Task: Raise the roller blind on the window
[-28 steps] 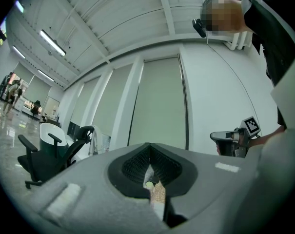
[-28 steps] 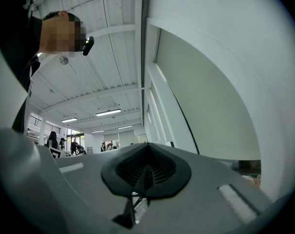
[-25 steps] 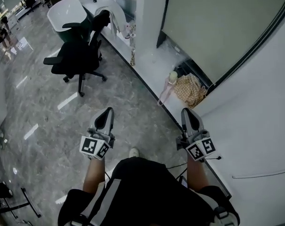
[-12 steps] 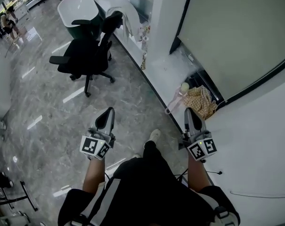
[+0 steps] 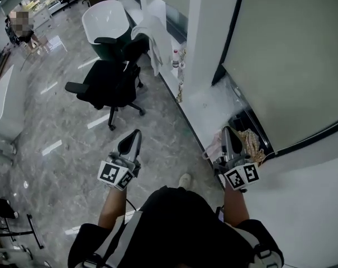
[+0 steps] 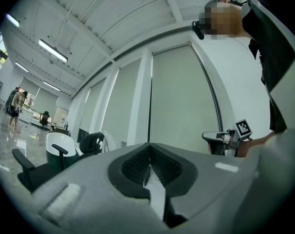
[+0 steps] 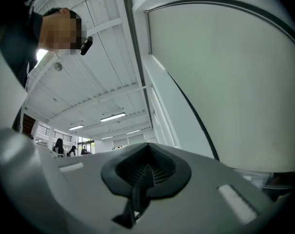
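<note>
The roller blind (image 5: 291, 54) is a large grey-green sheet, down over the window at the upper right of the head view. It also fills the middle of the left gripper view (image 6: 179, 101) and the right side of the right gripper view (image 7: 225, 82). My left gripper (image 5: 136, 134) is held out over the marble floor, shut and empty (image 6: 148, 165). My right gripper (image 5: 227, 130) is shut and empty (image 7: 145, 172) too. It hovers near the white window sill (image 5: 205, 102), apart from the blind. No pull cord shows.
A black office chair (image 5: 110, 82) stands on the floor ahead to the left, with a white tub seat (image 5: 104, 18) behind it. A checked cloth (image 5: 252, 141) lies on the sill by the right gripper. Small bottles (image 5: 177, 57) sit farther along the sill. People stand far off at the left.
I have walked closer to the window: the sill, cloth and blind have slid nearer and rightward in the head view. Both grippers stayed shut in front of me.
</note>
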The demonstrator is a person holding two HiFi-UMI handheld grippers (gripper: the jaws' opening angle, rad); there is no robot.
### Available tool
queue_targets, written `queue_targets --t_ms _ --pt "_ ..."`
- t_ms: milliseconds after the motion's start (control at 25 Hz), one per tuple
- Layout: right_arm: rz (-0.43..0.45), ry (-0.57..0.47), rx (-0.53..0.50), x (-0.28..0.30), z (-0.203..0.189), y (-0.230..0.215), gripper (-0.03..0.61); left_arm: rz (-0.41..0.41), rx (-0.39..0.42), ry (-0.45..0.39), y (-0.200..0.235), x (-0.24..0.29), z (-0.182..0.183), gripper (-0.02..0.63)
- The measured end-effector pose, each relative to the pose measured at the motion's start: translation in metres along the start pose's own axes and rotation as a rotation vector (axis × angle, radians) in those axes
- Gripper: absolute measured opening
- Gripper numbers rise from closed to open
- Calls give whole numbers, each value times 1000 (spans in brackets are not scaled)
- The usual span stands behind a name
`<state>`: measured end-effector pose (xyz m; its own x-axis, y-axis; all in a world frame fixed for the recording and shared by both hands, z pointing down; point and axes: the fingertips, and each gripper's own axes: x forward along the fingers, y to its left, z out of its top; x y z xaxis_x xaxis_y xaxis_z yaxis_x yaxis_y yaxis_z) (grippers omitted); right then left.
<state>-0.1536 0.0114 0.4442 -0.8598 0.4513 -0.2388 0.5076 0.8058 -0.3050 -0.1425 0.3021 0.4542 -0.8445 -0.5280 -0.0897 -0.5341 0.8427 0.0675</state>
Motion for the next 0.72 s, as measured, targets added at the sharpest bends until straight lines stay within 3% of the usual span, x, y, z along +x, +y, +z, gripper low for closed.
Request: queue_targets --t_ms 400,720 --pt "-134 -31 -22 -2 31 -99 0 -92 -35 -6 -39 116 10 0" --pt "-260 -19 -75 -35 34 -135 0 -237 -63 53 -78 173 -21 0"
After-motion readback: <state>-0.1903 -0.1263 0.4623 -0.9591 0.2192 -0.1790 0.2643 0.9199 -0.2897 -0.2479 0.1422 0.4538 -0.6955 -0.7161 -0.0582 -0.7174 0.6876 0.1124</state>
